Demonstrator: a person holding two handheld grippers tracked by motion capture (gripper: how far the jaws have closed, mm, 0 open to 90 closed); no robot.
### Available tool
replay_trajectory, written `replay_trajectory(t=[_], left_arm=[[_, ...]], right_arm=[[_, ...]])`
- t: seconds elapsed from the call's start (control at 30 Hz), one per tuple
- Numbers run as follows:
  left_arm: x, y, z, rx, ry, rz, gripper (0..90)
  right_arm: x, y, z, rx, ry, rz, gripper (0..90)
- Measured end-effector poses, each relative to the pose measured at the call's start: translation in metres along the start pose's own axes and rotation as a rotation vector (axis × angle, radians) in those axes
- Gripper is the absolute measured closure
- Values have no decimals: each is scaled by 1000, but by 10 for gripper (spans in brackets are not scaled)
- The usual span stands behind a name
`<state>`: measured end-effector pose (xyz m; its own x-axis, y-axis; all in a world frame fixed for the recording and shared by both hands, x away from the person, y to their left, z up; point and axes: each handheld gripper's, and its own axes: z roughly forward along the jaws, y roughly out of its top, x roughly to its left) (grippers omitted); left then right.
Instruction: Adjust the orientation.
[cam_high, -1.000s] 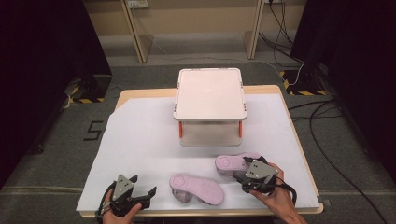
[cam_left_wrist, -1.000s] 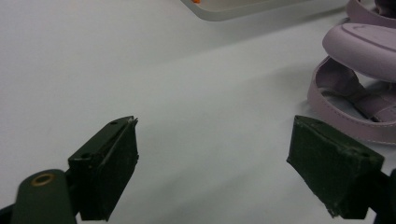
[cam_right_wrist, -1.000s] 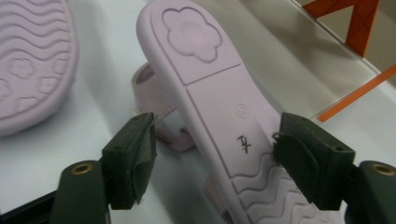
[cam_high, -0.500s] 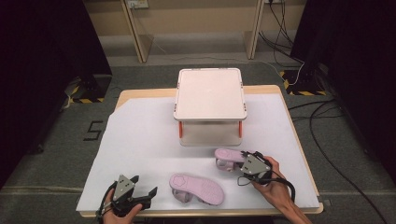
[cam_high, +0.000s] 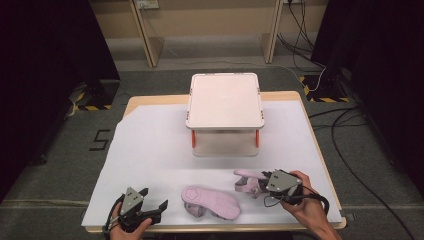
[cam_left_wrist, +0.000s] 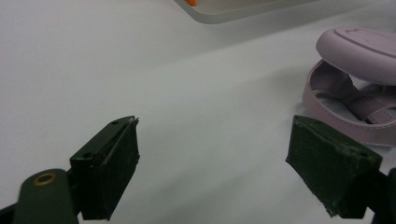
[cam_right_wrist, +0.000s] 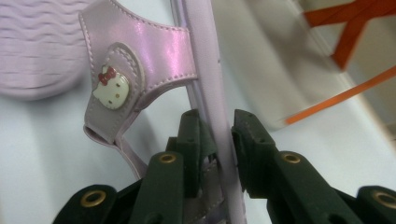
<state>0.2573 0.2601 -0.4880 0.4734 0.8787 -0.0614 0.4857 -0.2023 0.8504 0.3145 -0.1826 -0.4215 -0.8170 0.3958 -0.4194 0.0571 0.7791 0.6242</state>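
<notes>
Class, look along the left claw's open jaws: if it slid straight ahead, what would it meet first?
Probably nothing soon: the left claw faces bare white table cover. The upturned pink sandal lies off to one side; the stand's base is farther ahead.

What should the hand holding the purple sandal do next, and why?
Probably keep lifting it a little and carry it toward the white stand. The right gripper has just been closing, and its fingers now pinch the edge of the sandal, so the grip looks set. The other sandal lies sole-up near the open left gripper.

Digit "5" (cam_high: 99, 140) marked on grey floor left of table.
</notes>
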Motion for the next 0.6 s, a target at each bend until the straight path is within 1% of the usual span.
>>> replay_trajectory(t=[0.03, 0.07, 0.2, 0.27, 0.3, 0.37, 0.47, 0.5, 0.53, 0.57, 0.6], left_arm=[[0, 0, 0, 5, -4, 5, 159], [0, 0, 0, 3, -4, 6, 159], [0, 0, 0, 2, -1, 6, 159], [0, 0, 0, 5, -2, 5, 159], [0, 0, 0, 2, -2, 3, 159], [-1, 0, 1, 5, -3, 7, 159], [-1, 0, 1, 5, -4, 6, 159], [-1, 0, 1, 5, -4, 6, 159], [-1, 0, 0, 4, -2, 7, 159], [-1, 0, 0, 4, -2, 7, 159], [0, 0, 1, 5, -4, 7, 159]], right_arm=[[1, 0, -1, 8, 16, 12, 737], [1, -1, -2, 22, 33, 13, 736], [2, -1, 2, 37, 49, 2, 734], [1, 0, 3, 42, 44, 6, 735], [-1, 1, 7, 36, 23, -2, 735], [-2, 3, 12, 32, 32, 14, 733], [-4, 7, 25, 16, 35, 9, 717], [-4, 8, 29, 20, 26, 13, 699], [-4, 9, 33, 11, 9, 17, 687], [-4, 9, 33, 11, 9, 17, 687], [-6, 9, 36, 9, -24, 30, 634]])
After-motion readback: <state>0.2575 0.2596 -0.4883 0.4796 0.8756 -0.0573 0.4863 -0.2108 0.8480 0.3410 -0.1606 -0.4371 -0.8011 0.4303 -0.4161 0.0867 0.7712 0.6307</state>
